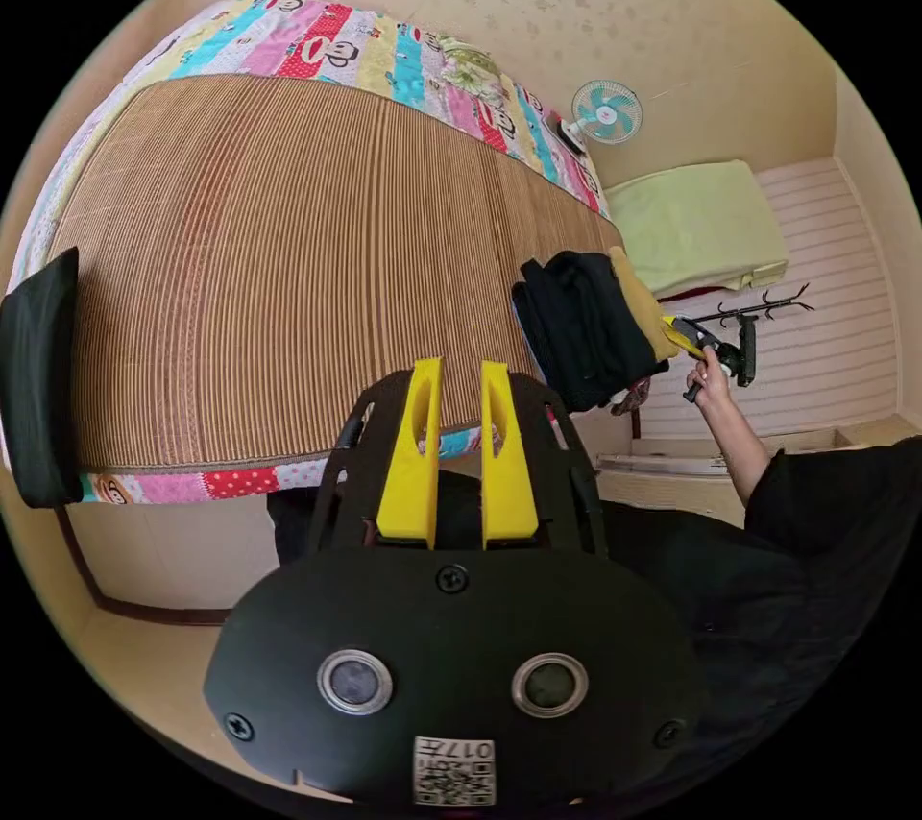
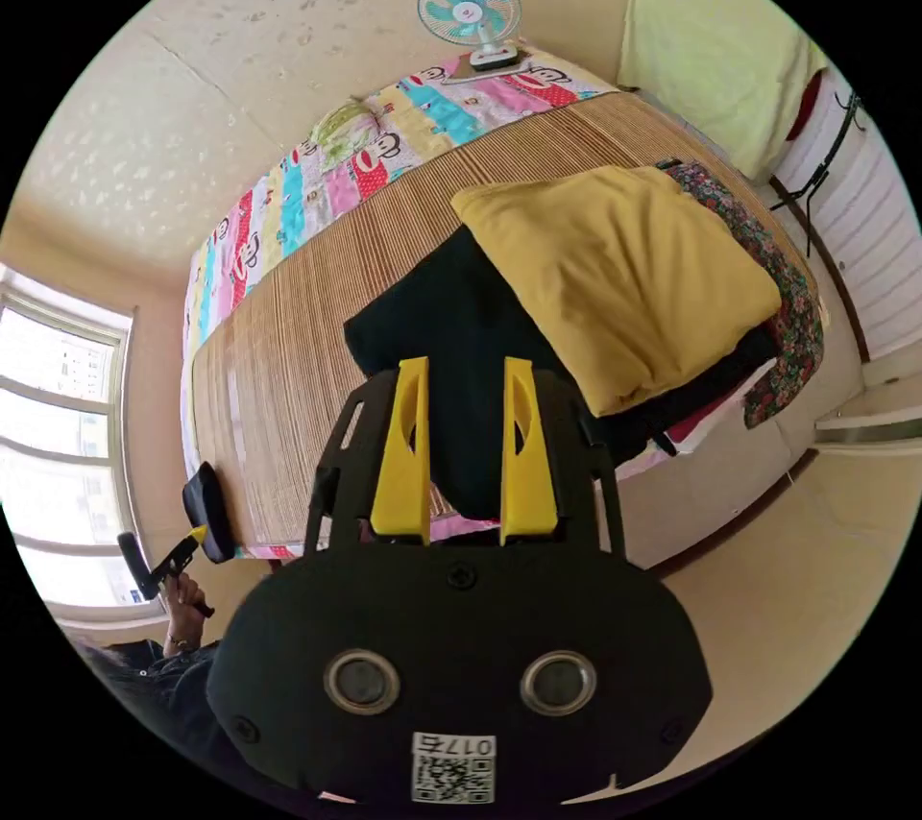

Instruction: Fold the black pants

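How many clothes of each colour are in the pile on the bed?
Black clothes: 1 that I can tell apart
Yellow clothes: 1
Flowery clothes: 1
Total: 3 in the pile, though more may be hidden underneath.

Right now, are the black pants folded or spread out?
Not spread: black pants lie bunched at the mat's edge under a yellow garment.

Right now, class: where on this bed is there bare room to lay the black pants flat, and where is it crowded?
The wide bamboo mat lies bare between the black folded item at one end and the clothes pile. That pile's corner, near the fan, is crowded.
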A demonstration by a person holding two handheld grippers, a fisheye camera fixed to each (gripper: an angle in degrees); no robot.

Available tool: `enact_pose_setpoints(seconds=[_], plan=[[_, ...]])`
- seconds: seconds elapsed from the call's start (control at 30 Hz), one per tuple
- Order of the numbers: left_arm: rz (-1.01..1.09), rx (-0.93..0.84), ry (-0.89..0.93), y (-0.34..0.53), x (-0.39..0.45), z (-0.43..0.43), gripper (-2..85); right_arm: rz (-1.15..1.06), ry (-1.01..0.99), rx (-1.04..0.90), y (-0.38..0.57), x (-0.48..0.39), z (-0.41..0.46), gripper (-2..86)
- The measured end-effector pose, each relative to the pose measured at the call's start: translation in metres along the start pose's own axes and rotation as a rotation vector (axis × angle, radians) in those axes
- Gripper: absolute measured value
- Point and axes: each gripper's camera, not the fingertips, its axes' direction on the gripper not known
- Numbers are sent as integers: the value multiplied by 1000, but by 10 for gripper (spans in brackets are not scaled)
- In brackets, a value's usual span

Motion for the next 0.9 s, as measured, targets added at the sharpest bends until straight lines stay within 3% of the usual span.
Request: enact_pose_setpoints(seconds=[0.13, 0.3, 0.37, 0.47, 0.6, 0.7, 0.77, 0.9], plan=[[28, -58, -2, 7, 36, 30, 67, -114, -164, -114, 32, -5, 40, 133], [82, -110, -60, 18, 68, 47, 67, -305, -144, -180, 91, -58, 87, 155], [74, -120, -69, 20, 70, 47, 67, -395, 29, -250, 114, -82, 119, 158], [50, -111, -63, 21, 70, 41, 67, -459, 384, -267, 125, -99, 135, 74], [45, -77, -58, 16, 65, 23, 66, -443, 521, -245, 121, -100, 113, 37], [52, -51, -8, 9, 57, 3, 65, -302, 175, -54, 122, -94, 34, 30], [80, -31, 47, 4, 53, -12, 65, -224, -289, 89, 131, -73, -22, 28], [128, 30, 178, -8, 43, -55, 72, -264, -761, 184, 147, -58, -57, 26]])
